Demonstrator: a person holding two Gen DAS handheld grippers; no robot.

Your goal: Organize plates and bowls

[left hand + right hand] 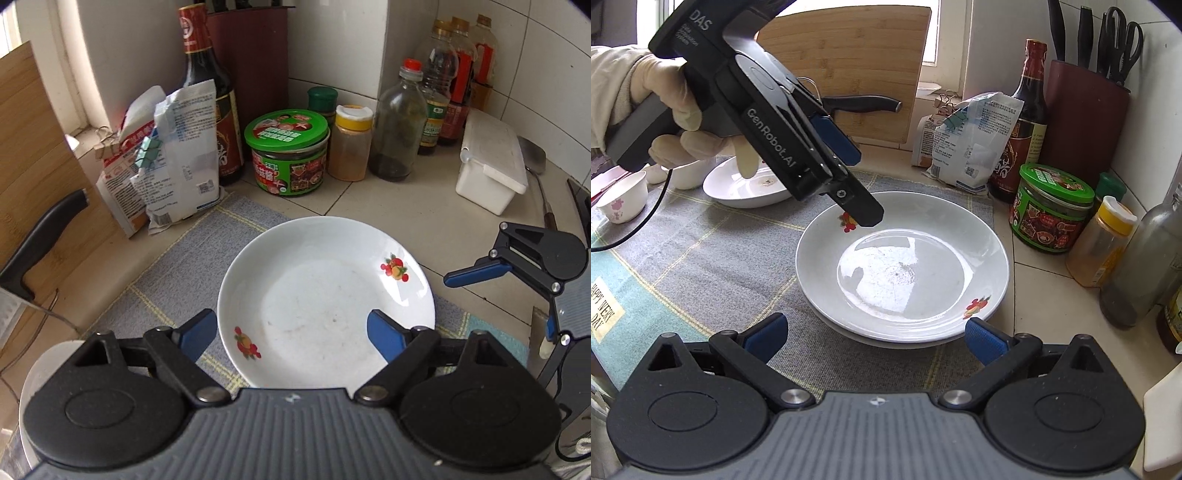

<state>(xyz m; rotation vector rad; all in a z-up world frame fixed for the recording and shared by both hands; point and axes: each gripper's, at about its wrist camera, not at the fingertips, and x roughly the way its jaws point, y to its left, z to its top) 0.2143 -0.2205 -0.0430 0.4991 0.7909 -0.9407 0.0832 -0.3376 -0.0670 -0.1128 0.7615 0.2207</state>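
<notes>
Two plates already stacked: top plate (903, 266) nested on a lower plate (901, 341), of which only the rim peeks out at 6 o'clock, both on the grey placemat (701, 251) covering the worktop (1034, 280). Left claw (291, 334) spread wide and empty, poised over the near rim of the top plate, one finger outside the rim and the other above the plate's well; whether any contact, cannot tell. Right claw (875, 336) likewise wide open, gripping nothing, hovering just short of the stack at its 6 o'clock edge.

Still loose: a third plate (746, 188) at 10 o'clock from the stack, partly hidden behind the left claw's body, and further out the same way a small flowered bowl (624, 201) plus another white bowl (685, 175), only partly visible. Judged roughly a third to halfway done: plates begun, bowls untouched. Jar with green lid (1051, 210) and sauce bottle (1021, 125) crowding the 2 o'clock side.
</notes>
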